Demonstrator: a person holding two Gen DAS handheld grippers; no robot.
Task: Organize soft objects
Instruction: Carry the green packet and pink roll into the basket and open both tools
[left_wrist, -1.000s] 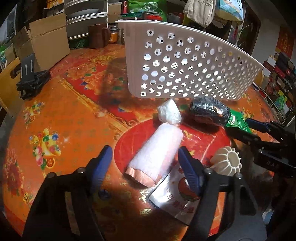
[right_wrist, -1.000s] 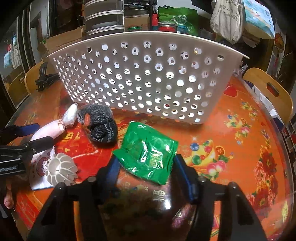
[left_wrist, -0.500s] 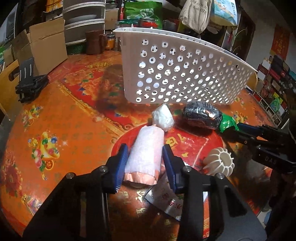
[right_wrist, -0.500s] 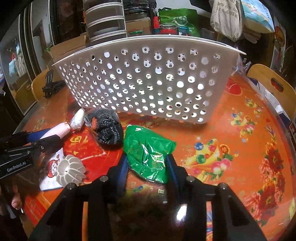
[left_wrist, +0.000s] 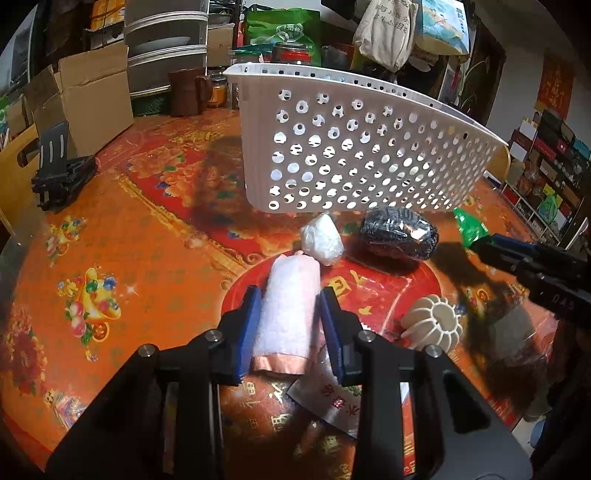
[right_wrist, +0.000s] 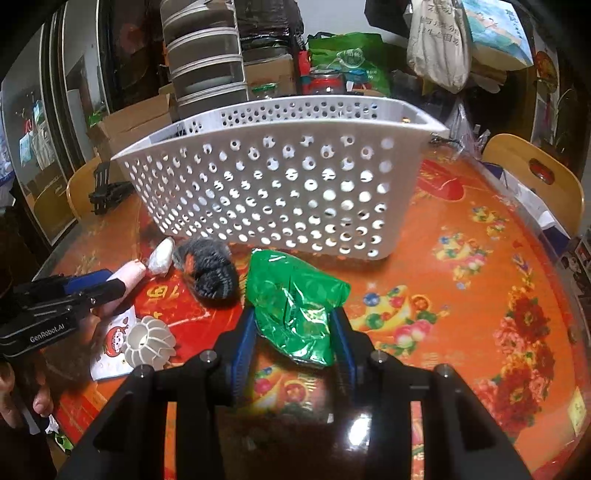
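Observation:
My left gripper (left_wrist: 288, 299) is shut on a rolled pink towel (left_wrist: 286, 314) and holds it just above the table. My right gripper (right_wrist: 293, 317) is shut on a crinkled green plastic bag (right_wrist: 295, 302), lifted off the table. A white perforated basket (left_wrist: 362, 155) stands behind both; in the right wrist view the basket (right_wrist: 280, 184) is straight ahead. A dark knitted bundle (right_wrist: 207, 273) and a small white bag (left_wrist: 321, 240) lie in front of the basket. The right gripper with the green bag (left_wrist: 469, 229) shows at the right of the left wrist view.
A white ribbed plastic piece (left_wrist: 432, 325) lies on a printed sachet (right_wrist: 114, 343) near the front. A black stand (left_wrist: 59, 173) and a cardboard box (left_wrist: 85, 96) sit far left. A wooden chair (right_wrist: 535, 181) is at the right edge. Shelves and clutter stand behind.
My left gripper closed on the pink towel roll and lifted it. My right gripper closed on the green bag and raised it; the basket now sits lower in both views.

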